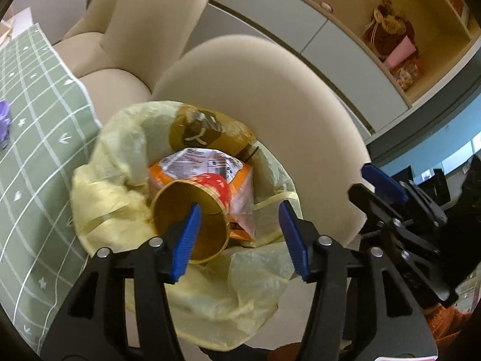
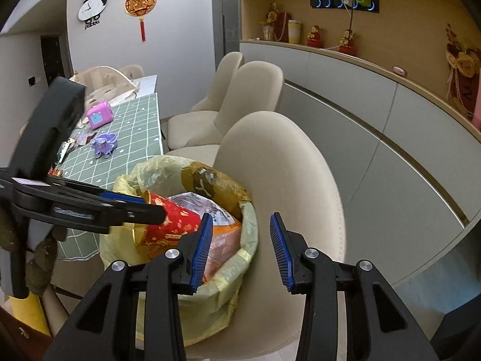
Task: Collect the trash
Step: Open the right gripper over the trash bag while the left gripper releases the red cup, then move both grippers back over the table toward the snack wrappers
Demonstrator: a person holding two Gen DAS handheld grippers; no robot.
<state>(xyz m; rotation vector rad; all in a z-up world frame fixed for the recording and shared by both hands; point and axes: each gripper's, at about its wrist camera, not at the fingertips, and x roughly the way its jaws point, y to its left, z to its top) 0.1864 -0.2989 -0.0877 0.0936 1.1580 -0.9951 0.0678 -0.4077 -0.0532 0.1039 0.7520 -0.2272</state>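
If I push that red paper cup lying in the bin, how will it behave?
The red paper cup looks thin-walled and empty, so probably light and easily crushed. It lies on its side atop the orange packet, so it would likely roll or slide.

Beige chairs (image 2: 270, 162) line a green-clothed table (image 2: 135, 132) beside wooden shelving (image 2: 330, 24).

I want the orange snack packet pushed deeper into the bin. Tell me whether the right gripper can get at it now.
Probably yes. The right gripper hangs open just above the yellow-lined trash bin, and part of the orange snack packet lies bare below it. The red and gold paper cup covers the packet's other side.
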